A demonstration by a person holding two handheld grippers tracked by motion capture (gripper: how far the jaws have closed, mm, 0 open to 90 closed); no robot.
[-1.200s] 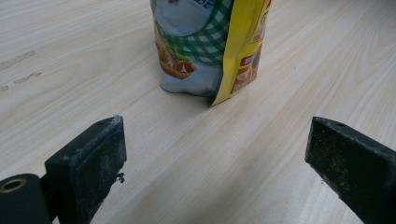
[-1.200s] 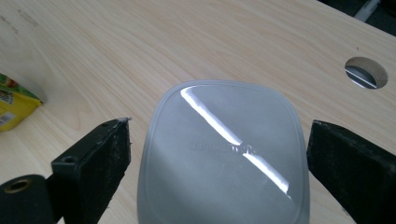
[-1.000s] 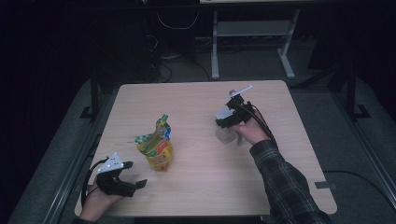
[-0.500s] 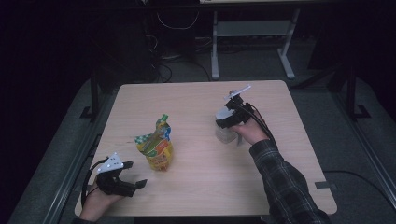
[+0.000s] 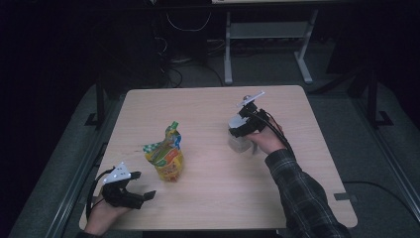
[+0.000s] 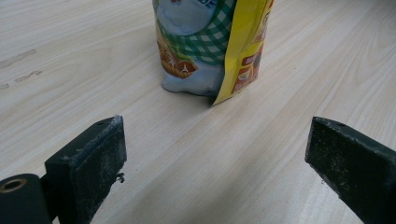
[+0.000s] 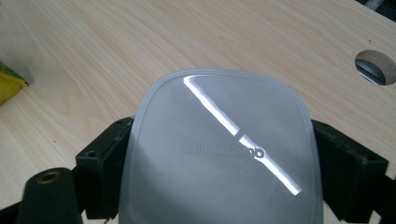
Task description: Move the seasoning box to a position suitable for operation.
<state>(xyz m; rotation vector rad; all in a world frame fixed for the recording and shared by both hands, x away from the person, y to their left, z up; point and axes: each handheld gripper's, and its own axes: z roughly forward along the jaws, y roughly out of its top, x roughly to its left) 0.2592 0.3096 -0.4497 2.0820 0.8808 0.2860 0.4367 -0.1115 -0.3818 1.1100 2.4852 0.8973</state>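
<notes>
A yellow and green snack bag (image 5: 166, 156) stands upright left of the middle of the wooden table (image 5: 198, 106). My left gripper (image 5: 142, 185) rests near the table's front left corner with its jaws wide apart. In the left gripper view the snack bag (image 6: 201, 46) stands a short way beyond the left gripper (image 6: 217, 140), nothing between the jaws. My right gripper (image 5: 240, 130) is right of centre, shut on a translucent plastic container (image 5: 239, 143) that sits on the table. In the right gripper view the container's lid (image 7: 219, 149) lies between both jaws of the right gripper (image 7: 219, 140).
A round cable hole (image 7: 373, 65) is cut in the tabletop beyond the container. A white desk frame (image 5: 267, 34) and cables stand on the dark floor behind the table. Bare wood lies between the bag and the container.
</notes>
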